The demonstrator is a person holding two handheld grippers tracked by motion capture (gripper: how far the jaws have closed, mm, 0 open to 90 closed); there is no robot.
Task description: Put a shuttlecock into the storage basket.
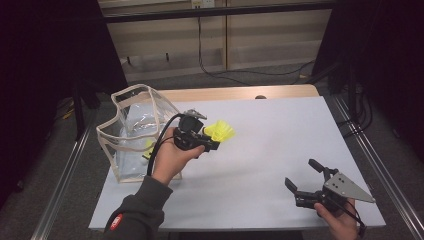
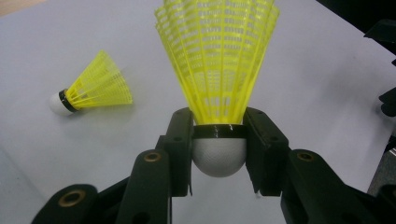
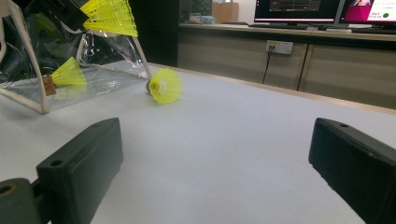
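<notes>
My left gripper (image 1: 214, 141) (image 2: 219, 125) is shut on the white cork base of a yellow shuttlecock (image 1: 222, 131) (image 2: 217, 60), whose skirt points away from the jaws, just right of a clear bag (image 1: 134, 125) (image 3: 28, 88). A second yellow shuttlecock (image 2: 91, 89) (image 3: 163, 85) lies on its side on the white table (image 1: 270, 145) close by. A third shuttlecock (image 1: 149, 147) (image 3: 69, 74) rests inside the bag. Near the front right corner my right gripper (image 1: 301, 172) (image 3: 217, 140) is held open, with nothing between its jaws.
The bag stands at the table's left edge with its mouth upward. A person's sleeve (image 1: 137, 215) comes in at the bottom left. A metal rail (image 1: 380, 165) runs along the table's right side, and cables (image 1: 220, 70) lie on the floor beyond the far edge.
</notes>
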